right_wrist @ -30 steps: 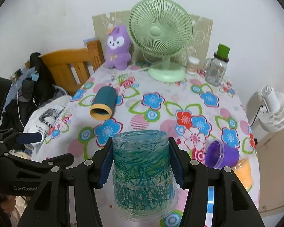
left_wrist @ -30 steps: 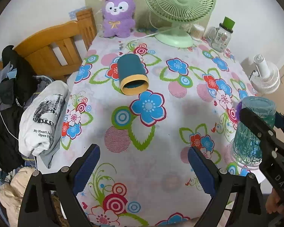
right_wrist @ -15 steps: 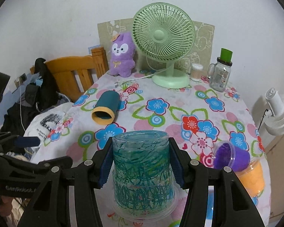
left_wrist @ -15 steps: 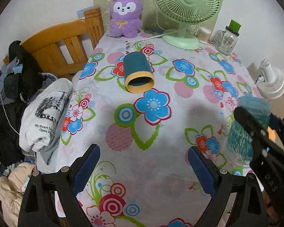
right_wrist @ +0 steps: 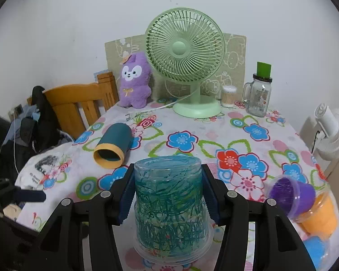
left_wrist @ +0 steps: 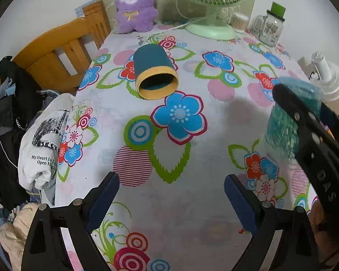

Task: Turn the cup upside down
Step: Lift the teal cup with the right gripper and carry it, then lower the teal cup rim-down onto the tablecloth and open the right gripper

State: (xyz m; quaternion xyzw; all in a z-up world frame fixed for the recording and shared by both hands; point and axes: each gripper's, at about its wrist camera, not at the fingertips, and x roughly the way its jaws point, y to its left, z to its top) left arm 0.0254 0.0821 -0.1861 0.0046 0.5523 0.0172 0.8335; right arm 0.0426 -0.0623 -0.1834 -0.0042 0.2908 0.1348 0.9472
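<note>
My right gripper (right_wrist: 168, 194) is shut on a clear plastic cup with teal scribbles (right_wrist: 170, 210), held upside down with its rim low over the flowered tablecloth (right_wrist: 214, 135). The cup and right gripper also show blurred at the right of the left wrist view (left_wrist: 282, 126). A dark teal cup with a yellow rim (left_wrist: 154, 74) lies on its side on the table, mouth toward me; it also shows in the right wrist view (right_wrist: 113, 148). My left gripper (left_wrist: 171, 196) is open and empty, above the near part of the table.
A green fan (right_wrist: 185, 61), purple plush (right_wrist: 134, 81), glass jar with green lid (right_wrist: 258, 92) and cotton swab pot stand at the back. Purple (right_wrist: 291, 194) and orange cups lie at the right edge. A wooden chair (left_wrist: 61, 54) with clothes is at the left.
Both grippers have moved forward over the table; the right one has risen a little with the teal-scribbled cup still in it. The dark teal cup has not moved.
</note>
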